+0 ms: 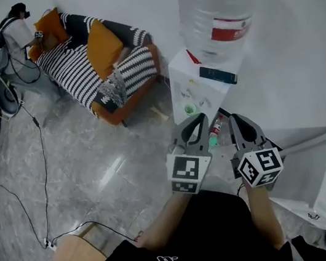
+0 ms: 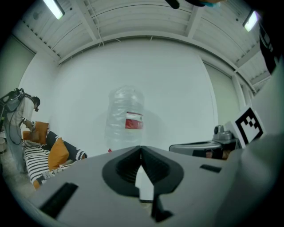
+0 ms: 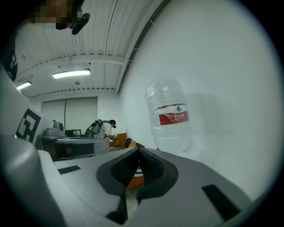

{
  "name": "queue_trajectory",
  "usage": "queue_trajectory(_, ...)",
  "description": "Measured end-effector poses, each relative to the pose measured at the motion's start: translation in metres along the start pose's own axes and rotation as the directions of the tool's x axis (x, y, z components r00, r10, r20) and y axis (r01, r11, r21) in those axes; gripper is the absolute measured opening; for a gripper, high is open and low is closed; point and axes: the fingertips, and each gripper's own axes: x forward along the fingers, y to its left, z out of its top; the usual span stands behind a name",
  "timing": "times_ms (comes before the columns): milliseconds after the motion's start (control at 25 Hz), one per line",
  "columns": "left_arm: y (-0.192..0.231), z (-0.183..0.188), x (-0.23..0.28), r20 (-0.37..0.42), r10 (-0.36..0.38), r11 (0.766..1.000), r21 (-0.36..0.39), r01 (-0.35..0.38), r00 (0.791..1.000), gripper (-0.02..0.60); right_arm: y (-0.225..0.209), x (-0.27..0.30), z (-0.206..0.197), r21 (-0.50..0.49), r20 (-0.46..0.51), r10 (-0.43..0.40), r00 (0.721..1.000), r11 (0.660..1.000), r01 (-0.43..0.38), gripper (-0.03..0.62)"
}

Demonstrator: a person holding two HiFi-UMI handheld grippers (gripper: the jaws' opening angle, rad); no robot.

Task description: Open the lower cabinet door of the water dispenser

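Label: red band (image 3: 174, 116) on the water bottle (image 3: 168, 113), white characters too small to read.
Left gripper (image 2: 141, 150): clenched, empty, aimed roughly level at the bottle.
Right gripper (image 3: 139, 153): clenched, empty, just beside the left.
Water dispenser (image 1: 183, 82): white, standing upright against the wall (image 1: 297, 40), ahead of both grippers.

The head view looks steeply down from overhead onto the left gripper (image 1: 198, 118) and right gripper (image 1: 236, 118). The sofa (image 1: 94, 57) lies farther off at upper left and the water bottle (image 1: 220, 10) close by at upper right. The 2 gripper views sit low behind their own jaws and face roughly level toward the white wall (image 2: 177, 88). All 3 views share the water bottle. The sofa seems shared too, though it is tiny in the right gripper view.
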Motion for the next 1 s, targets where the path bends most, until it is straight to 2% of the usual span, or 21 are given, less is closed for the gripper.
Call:
queue_trajectory(320,0.007,-0.020,0.002,-0.040,0.030,0.997,-0.064,-0.032,0.999,0.011,0.002,-0.001,-0.010,-0.001,-0.033,0.012,0.999,1.000,-0.012,0.011)
queue_trajectory(480,0.003,-0.019,0.003,-0.042,0.027,0.998,-0.062,-0.029,0.999,0.011,-0.001,-0.003,-0.003,-0.004,-0.017,0.011,1.000,1.000,-0.012,0.011)
queue_trajectory(720,-0.004,-0.025,0.008,-0.062,0.021,0.998,-0.059,-0.025,0.998,0.011,-0.009,-0.004,-0.016,0.025,-0.044,0.010,0.999,1.000,-0.009,0.011)
queue_trajectory(1000,0.007,-0.033,0.025,-0.089,0.046,0.994,-0.090,-0.055,0.995,0.011,-0.024,0.002,-0.015,0.010,-0.065,0.011,0.998,1.000,-0.010,0.011)
